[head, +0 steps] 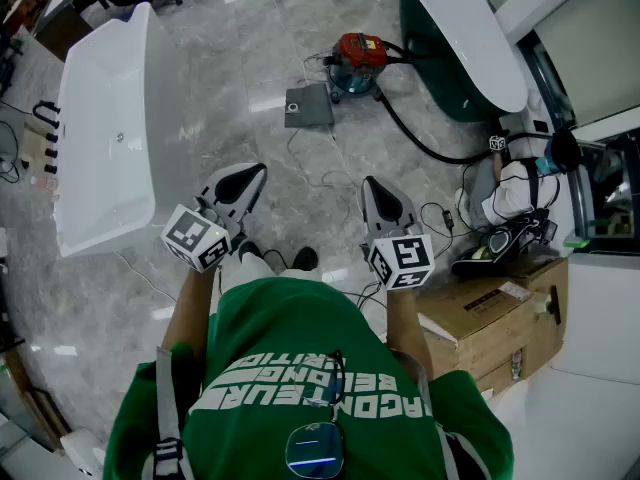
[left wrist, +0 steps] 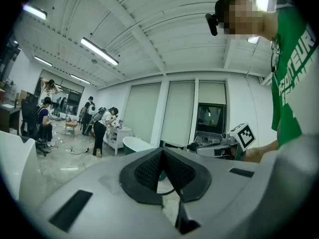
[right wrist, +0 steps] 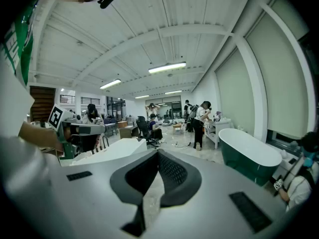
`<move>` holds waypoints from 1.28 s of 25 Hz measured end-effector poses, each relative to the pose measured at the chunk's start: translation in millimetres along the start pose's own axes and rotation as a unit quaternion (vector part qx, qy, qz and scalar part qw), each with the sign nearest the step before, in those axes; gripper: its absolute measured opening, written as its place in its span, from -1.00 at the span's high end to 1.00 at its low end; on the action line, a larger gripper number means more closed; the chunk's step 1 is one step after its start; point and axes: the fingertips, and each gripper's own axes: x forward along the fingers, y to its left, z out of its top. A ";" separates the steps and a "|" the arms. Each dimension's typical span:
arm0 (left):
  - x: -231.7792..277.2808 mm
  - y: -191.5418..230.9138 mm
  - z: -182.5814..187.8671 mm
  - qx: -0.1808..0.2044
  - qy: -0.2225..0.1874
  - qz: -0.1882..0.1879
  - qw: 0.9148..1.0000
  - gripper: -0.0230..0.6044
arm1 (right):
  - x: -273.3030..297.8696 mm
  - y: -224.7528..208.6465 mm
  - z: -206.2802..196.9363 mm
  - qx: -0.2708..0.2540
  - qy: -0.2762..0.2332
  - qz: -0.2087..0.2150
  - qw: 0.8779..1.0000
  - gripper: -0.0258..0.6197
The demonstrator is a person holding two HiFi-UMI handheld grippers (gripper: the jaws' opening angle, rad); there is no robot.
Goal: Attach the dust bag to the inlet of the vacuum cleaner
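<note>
Nothing started: left gripper (head: 255,171) and right gripper (head: 372,183) closed, empty; vacuum cleaner (head: 360,60) and grey bag (head: 308,106) untouched, far off at twelve o'clock.

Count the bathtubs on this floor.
2. A white bathtub at the head view's left; a dark green bathtub, white-rimmed, at its upper right. More may lie out of frame.

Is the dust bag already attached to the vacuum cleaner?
No, the dust bag lies flat on the floor beside the vacuum cleaner.
</note>
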 end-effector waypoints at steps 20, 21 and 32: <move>43.8 97.5 -13.9 -0.036 -0.010 -0.017 0.999 0.92 | 107.6 3.5 -4.3 -0.001 0.033 0.012 0.999 0.90; 49.3 109.4 -11.9 -0.038 -0.013 -0.020 0.999 0.92 | 120.3 2.7 -0.3 -0.003 0.035 0.009 0.999 0.90; 102.3 252.1 4.9 -0.043 0.003 -0.086 0.995 0.92 | 262.3 -1.9 31.7 0.000 0.053 -0.033 0.998 0.90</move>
